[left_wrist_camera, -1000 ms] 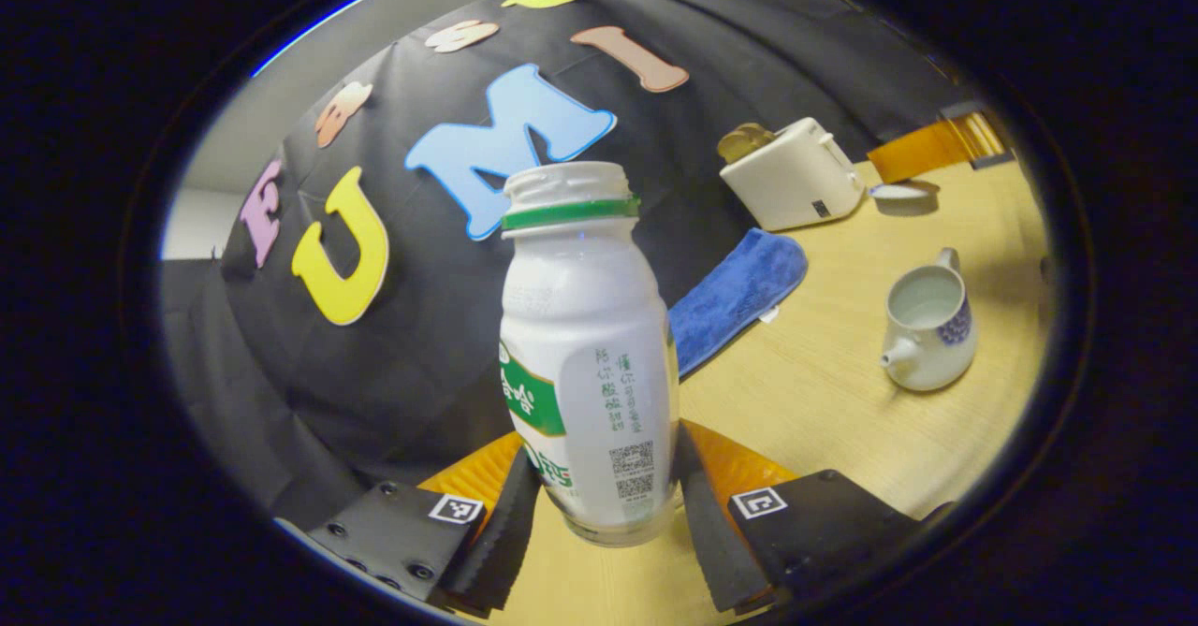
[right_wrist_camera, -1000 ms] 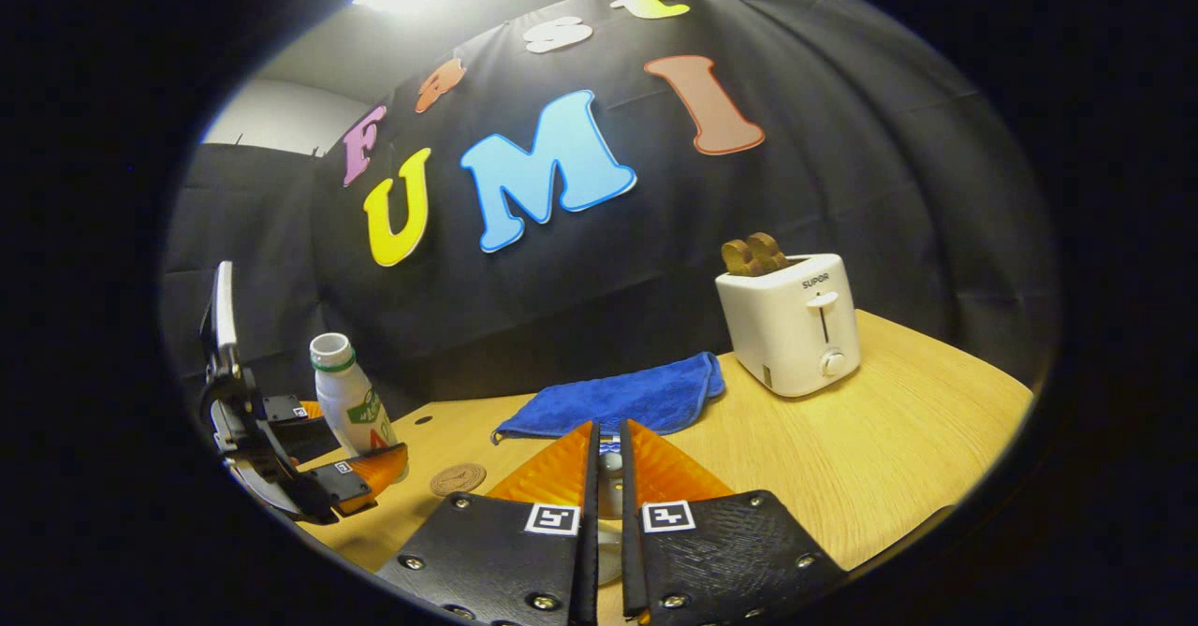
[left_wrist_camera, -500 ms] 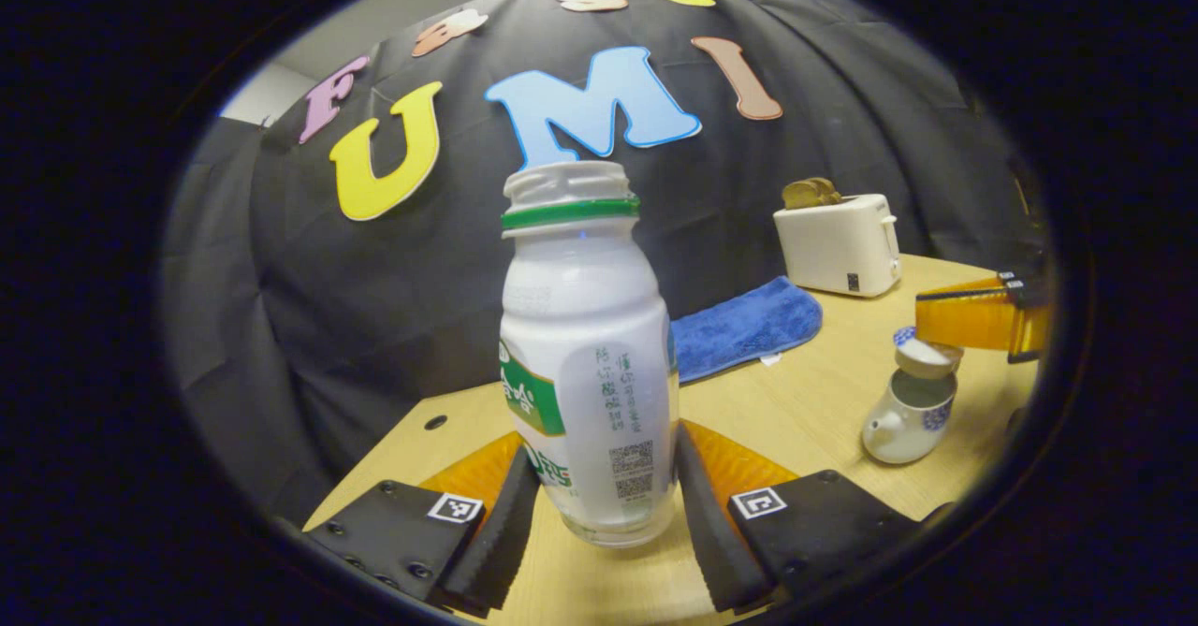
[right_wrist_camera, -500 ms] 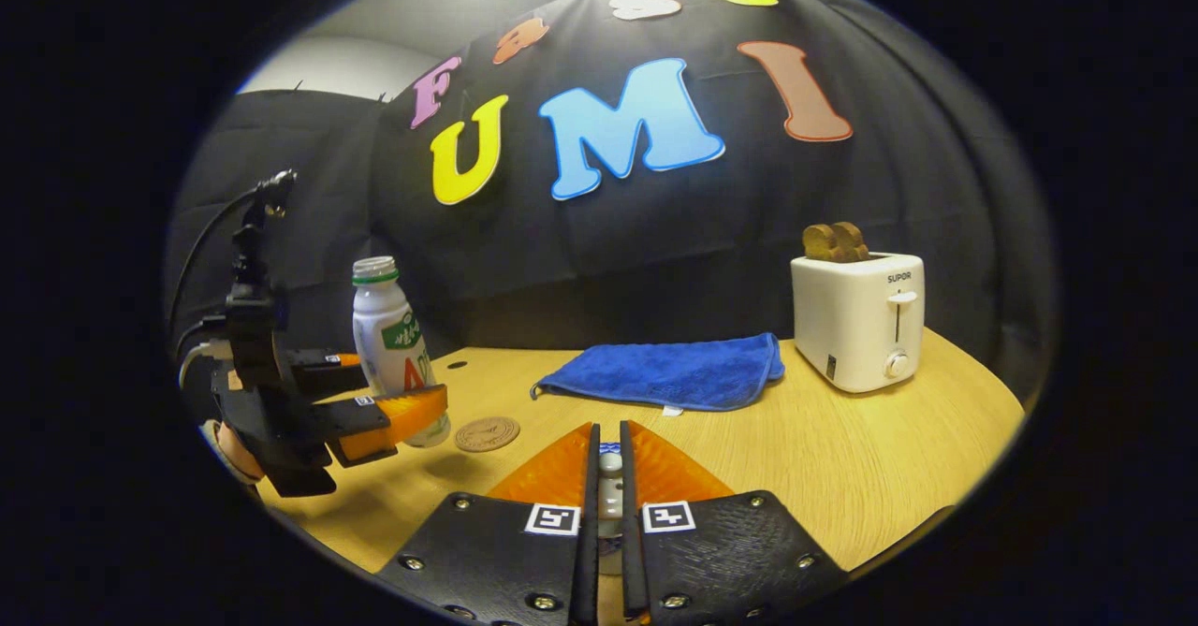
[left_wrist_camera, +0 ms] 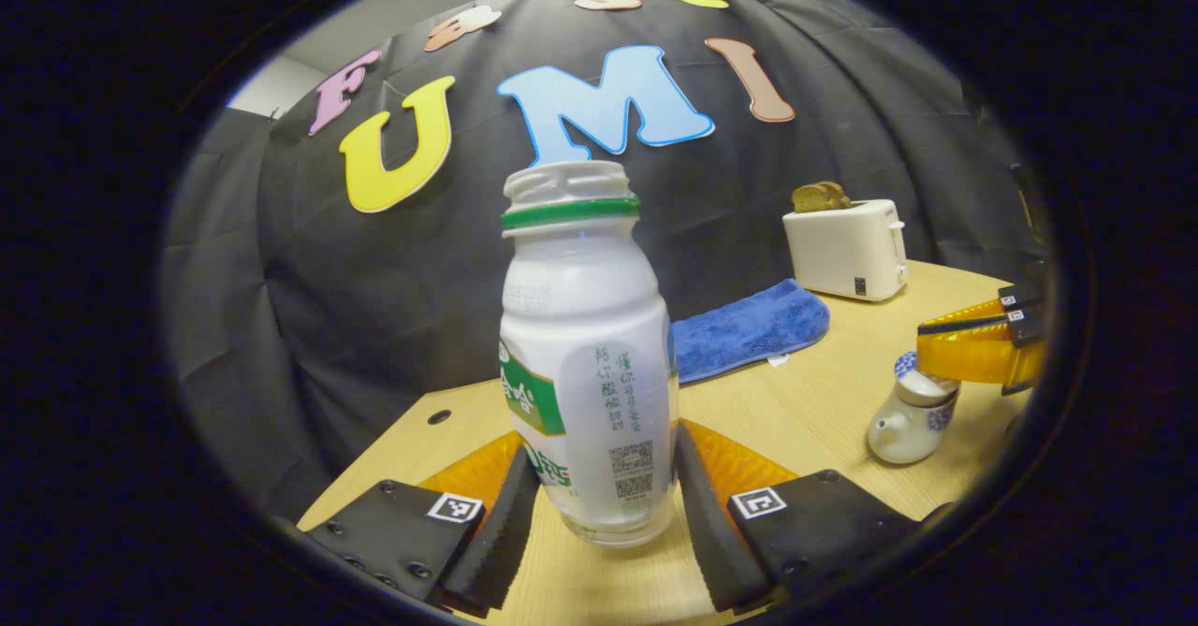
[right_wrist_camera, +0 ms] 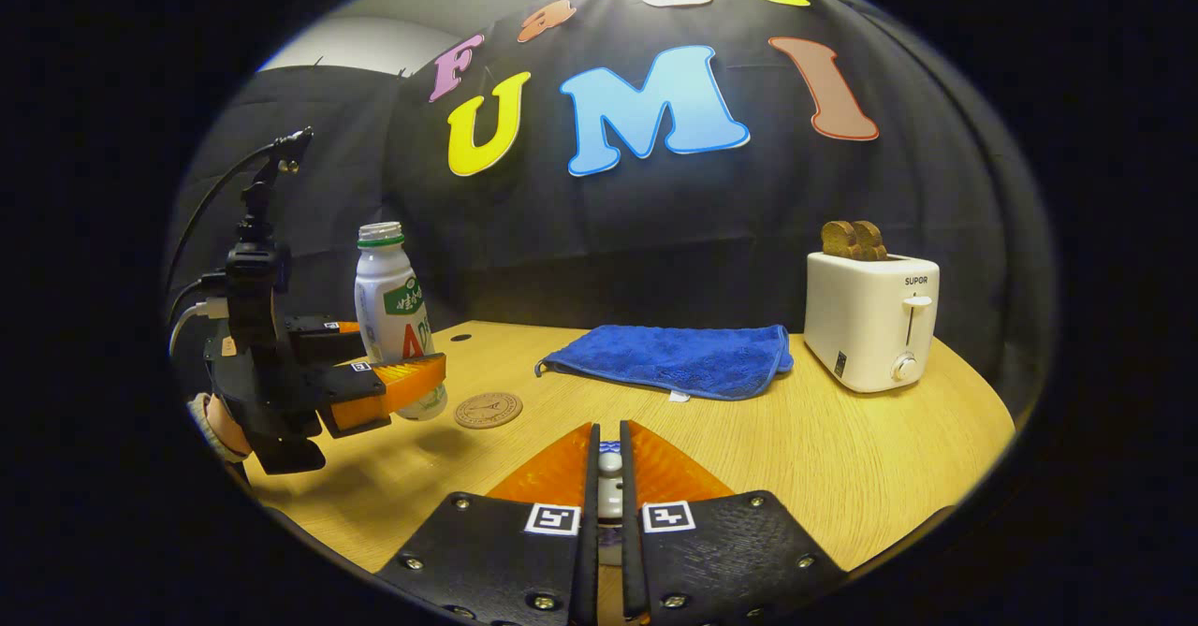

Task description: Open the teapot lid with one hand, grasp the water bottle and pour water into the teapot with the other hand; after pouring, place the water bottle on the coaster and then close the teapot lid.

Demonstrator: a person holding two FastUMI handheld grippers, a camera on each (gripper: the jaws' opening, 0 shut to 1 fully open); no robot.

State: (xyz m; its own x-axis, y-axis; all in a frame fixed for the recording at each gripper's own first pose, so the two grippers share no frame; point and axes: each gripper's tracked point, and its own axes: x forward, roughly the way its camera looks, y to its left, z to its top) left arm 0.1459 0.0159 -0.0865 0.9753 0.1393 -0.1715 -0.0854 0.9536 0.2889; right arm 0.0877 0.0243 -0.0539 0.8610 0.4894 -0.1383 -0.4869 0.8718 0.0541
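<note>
Fingers of the left hand-held gripper (left_wrist_camera: 599,504) press on both sides of the upright, uncapped bottle (left_wrist_camera: 587,355), low on its body, with its base just above the desk (left_wrist_camera: 824,392). In the right gripper view a round coaster (right_wrist_camera: 488,410) lies on the desk just beside that bottle. Ahead and to the right of the left hand-held gripper stands the teapot (left_wrist_camera: 905,420), and the right hand-held gripper (right_wrist_camera: 608,490) has its fingers nearly together on the knob of the lid (left_wrist_camera: 922,385), which sits on the teapot. Beyond lie a blue cloth (right_wrist_camera: 674,361) and a white toaster (right_wrist_camera: 870,319).
</note>
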